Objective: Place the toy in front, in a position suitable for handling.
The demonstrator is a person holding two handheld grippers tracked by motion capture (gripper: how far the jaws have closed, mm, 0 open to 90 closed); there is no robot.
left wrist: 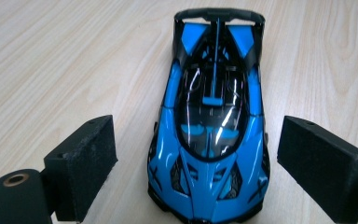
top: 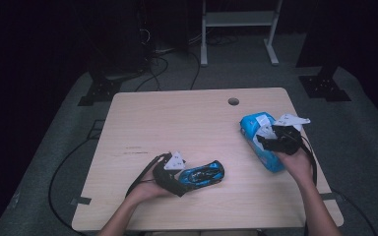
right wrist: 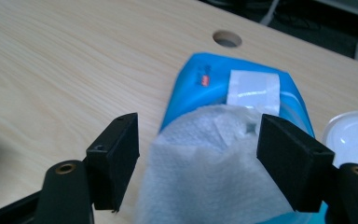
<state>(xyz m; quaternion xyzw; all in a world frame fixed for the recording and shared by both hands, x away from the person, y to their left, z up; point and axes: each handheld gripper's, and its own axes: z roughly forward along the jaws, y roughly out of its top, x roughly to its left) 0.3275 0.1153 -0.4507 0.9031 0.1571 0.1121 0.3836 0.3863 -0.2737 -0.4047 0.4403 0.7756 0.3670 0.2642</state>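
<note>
A blue and black toy sports car [top: 203, 174] [left wrist: 209, 126] lies on the wooden table [top: 177, 123], near its front edge. My left gripper [top: 188, 181] [left wrist: 205, 168] is open around one end of the car, and bare wood shows between each pad and the body. At the right side lies a blue pack of wet wipes [top: 257, 140] [right wrist: 205, 79] with a white wipe [right wrist: 205, 168] pulled up out of it. My right gripper [top: 270, 141] [right wrist: 203, 154] is over the pack, jaws wide, with the wipe between them and a gap at the left pad.
A round cable hole [top: 233, 101] [right wrist: 227, 38] sits in the table's far edge. A white rounded thing [right wrist: 354, 135] shows beside the pack in the right gripper view. A white frame [top: 238, 24] and dark stands with cables are on the floor beyond.
</note>
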